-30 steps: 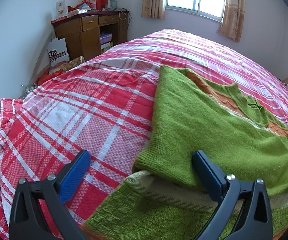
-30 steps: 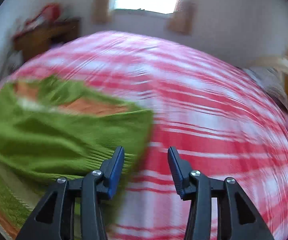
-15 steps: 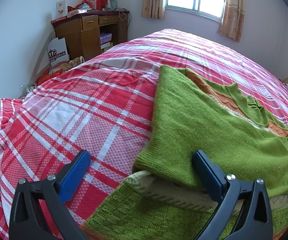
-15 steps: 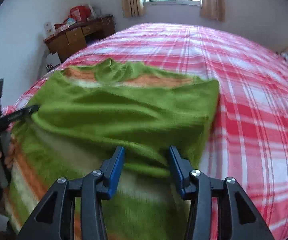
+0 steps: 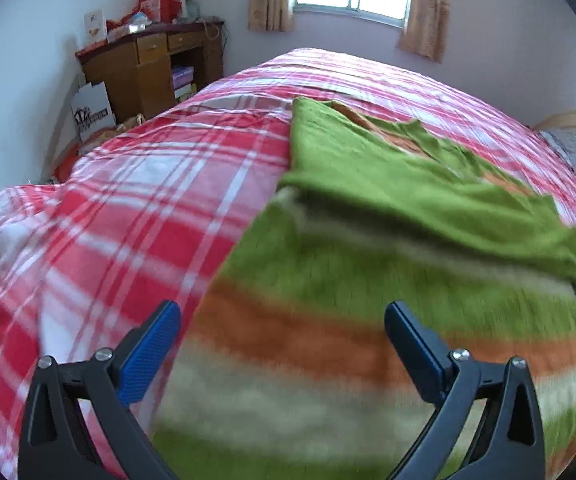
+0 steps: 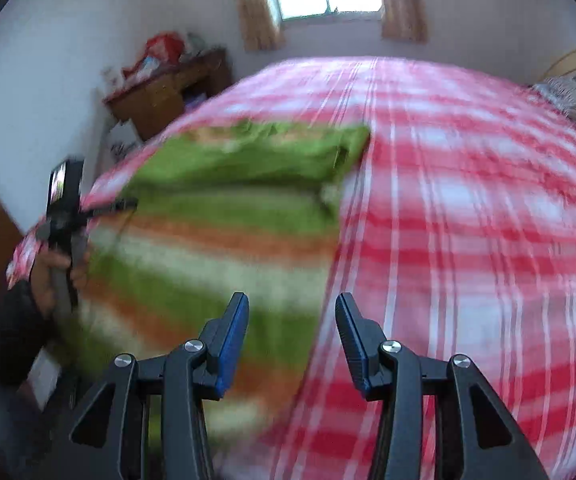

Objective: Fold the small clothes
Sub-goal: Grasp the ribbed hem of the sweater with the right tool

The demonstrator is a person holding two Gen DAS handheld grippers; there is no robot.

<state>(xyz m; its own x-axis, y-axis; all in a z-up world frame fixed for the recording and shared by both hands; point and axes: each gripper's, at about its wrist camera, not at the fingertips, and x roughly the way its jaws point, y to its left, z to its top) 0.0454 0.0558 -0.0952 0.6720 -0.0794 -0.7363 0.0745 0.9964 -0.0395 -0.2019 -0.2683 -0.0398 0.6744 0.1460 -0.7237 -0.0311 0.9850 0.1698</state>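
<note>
Tools point(image 6: 291, 340) further back from sweater point(image 5: 407, 208)

Hardly any writing can be read here. The white paper bag point(image 5: 92, 110) standing on the floor against the wooden bench point(image 5: 150, 70) carries a black printed emblem with a line of lettering under it, but the letters are too small and soft to make out. A white card or box point(image 5: 95, 29) propped on top of the bench shows a small picture and no legible words. The red packaging point(image 5: 156, 0) piled beside it has pale marks that may be print, also unreadable. In the right wrist view the same bag and bench top are smeared by motion blur, so nothing there can be read either.
</note>
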